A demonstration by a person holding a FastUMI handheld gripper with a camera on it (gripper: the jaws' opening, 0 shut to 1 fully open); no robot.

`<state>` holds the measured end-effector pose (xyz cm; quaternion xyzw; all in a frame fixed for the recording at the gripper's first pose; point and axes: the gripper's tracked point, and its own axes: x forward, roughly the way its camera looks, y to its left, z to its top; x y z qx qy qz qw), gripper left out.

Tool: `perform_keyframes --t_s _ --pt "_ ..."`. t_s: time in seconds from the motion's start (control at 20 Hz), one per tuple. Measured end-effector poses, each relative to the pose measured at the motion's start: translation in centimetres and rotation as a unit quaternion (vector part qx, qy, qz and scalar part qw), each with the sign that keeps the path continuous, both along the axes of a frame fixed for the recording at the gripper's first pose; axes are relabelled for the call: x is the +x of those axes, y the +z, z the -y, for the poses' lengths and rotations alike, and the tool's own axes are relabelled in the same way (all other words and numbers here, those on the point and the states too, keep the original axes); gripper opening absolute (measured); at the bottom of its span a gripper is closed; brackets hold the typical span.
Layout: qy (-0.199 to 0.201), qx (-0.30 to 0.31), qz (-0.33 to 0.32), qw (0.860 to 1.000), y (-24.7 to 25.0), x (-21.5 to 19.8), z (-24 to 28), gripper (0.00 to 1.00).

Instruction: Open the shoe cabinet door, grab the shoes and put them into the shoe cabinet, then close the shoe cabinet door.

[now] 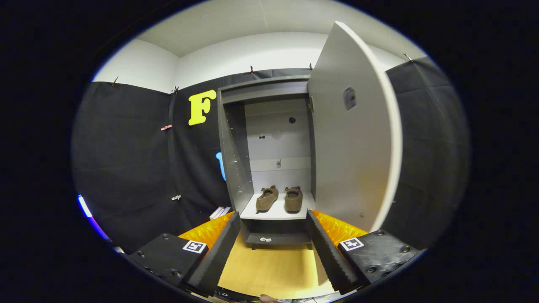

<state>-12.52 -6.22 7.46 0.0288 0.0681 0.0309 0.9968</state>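
- Brown shoes (279, 198) sit paired on the cabinet shelf (276, 213); they look soft and light.
- Door (353, 130) open; stiff panel, push its free edge.
- Tongs (273, 246) spread wide, holding nothing.

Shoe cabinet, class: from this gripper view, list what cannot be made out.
- Lower compartment of the shoe cabinet: shadowed under the shelf; small pale items there too small to identify.
- Door outer face: turned away.
- Shoes: toes face away.
- Gripper: open, fingers cut off below.

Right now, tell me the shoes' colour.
Brown, both shoes, in the gripper view, on the cabinet shelf beyond the open gripper.
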Motion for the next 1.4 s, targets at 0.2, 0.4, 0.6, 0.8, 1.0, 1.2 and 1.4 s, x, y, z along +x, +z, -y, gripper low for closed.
perform_keyframes --t_s 0.2,0.4,0.6,0.8,1.0,1.2,1.4 --pt "-0.002 -0.003 0.018 1.0 1.2 -3.3 4.1 0.99" --pt "-0.033 -0.001 0.009 0.999 -0.6 -3.2 9.6 0.99" --pt "-0.052 -0.003 -0.002 0.999 -2.1 -2.8 14.3 0.99" --pt "-0.039 -0.012 -0.01 0.999 -4.1 -0.2 16.4 0.99" --pt "-0.017 0.001 -0.016 1.0 -5.4 2.1 17.5 0.99" --pt "0.01 0.007 -0.02 1.0 -6.3 3.2 17.0 0.99" --pt "0.021 0.023 -0.024 0.999 -6.6 3.5 16.0 0.98"
